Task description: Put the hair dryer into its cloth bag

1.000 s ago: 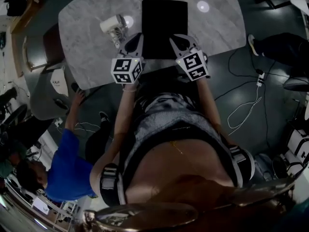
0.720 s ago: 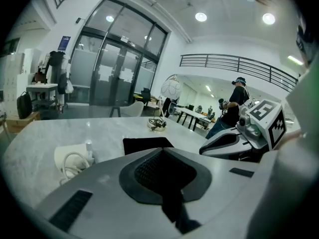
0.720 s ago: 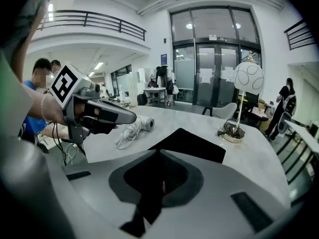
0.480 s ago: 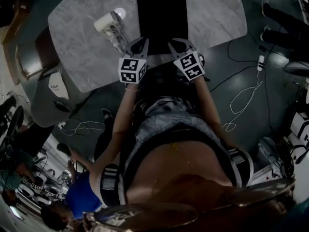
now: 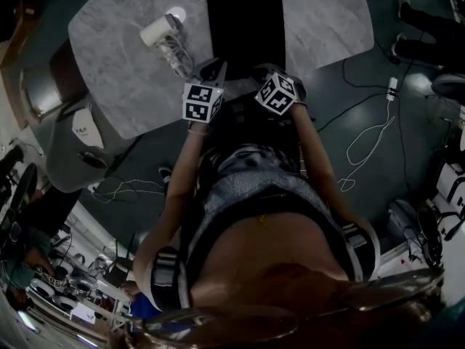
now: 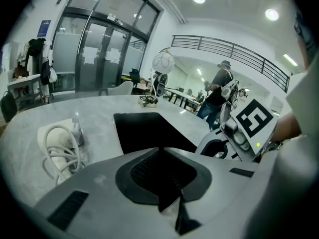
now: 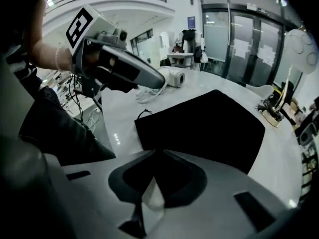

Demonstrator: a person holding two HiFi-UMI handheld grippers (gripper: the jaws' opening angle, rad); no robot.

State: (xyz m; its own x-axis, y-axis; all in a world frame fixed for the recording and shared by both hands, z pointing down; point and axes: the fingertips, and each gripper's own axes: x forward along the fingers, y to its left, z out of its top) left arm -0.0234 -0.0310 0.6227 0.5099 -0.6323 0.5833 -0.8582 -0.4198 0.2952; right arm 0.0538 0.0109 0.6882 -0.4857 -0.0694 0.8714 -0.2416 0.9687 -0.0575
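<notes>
The black cloth bag (image 5: 243,22) lies flat on the marble table (image 5: 109,64), its near edge toward me. Left of it lies the white hair dryer (image 5: 155,32) with its coiled cord (image 5: 174,51). My left gripper (image 5: 216,67) hangs over the bag's near left corner, jaws shut with nothing between them. My right gripper (image 5: 259,70) is over the near right corner, also shut and empty. The left gripper view has the bag (image 6: 147,130) ahead and the hair dryer (image 6: 56,139) at the left. From the right gripper view the bag (image 7: 204,119) fills the middle, with the hair dryer (image 7: 172,77) beyond it.
A small metal ornament (image 6: 148,101) stands on the far side of the table. A grey chair (image 5: 76,147) sits left of the table, and cables (image 5: 367,140) trail on the floor at the right. People stand in the background.
Both grippers have come down and tipped toward the bag's near edge, the right more than the left. A person in blue at the lower left has moved out of sight.
</notes>
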